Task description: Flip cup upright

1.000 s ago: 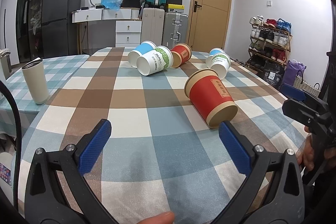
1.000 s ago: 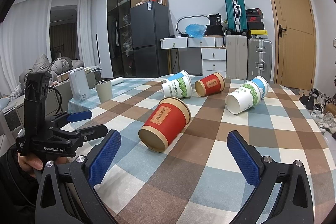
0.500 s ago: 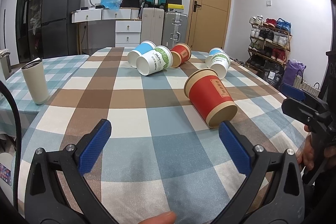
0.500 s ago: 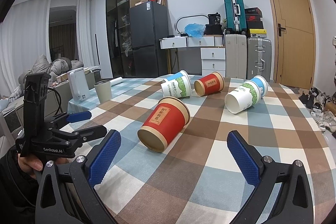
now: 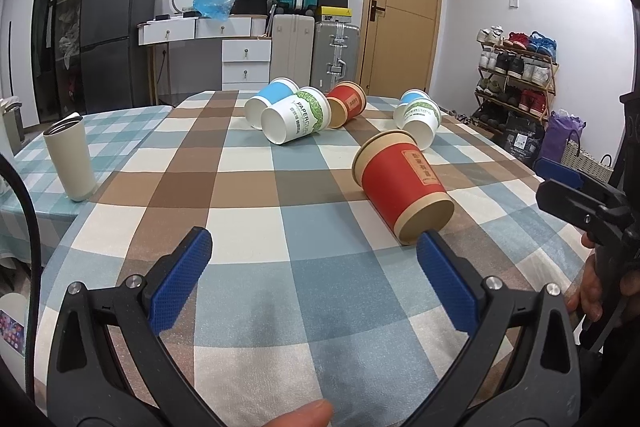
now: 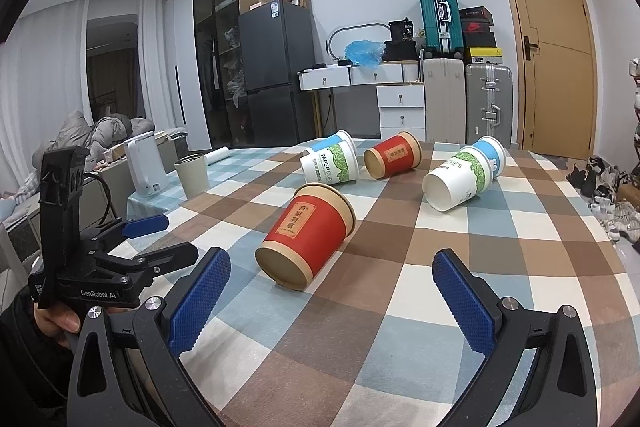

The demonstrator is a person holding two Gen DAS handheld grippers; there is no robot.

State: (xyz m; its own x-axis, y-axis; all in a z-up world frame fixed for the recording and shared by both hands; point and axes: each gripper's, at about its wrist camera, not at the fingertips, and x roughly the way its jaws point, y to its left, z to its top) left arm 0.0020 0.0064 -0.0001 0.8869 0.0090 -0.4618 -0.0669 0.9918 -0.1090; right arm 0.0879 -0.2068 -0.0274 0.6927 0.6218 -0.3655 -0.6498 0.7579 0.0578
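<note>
Several paper cups lie on their sides on the checked tablecloth (image 5: 248,227). The nearest is a red cup (image 5: 402,183), base toward me; it also shows in the right wrist view (image 6: 308,235). Farther back lie a white-green cup (image 5: 298,121), a blue cup (image 5: 266,101), a second red cup (image 5: 348,103) and another white-green cup (image 5: 418,121). My left gripper (image 5: 314,247) is open and empty, short of the near red cup. My right gripper (image 6: 330,267) is open and empty, just in front of that cup.
A beige tumbler (image 5: 70,157) stands upright on the left of the table. A white kettle (image 6: 146,167) stands beyond it. The table edge runs close on the right, with a shoe rack (image 5: 516,71) behind. Suitcases and drawers stand at the far wall.
Almost nothing has moved. The right wrist view has shifted very slightly. Both grippers stay open and the cups lie as before.
</note>
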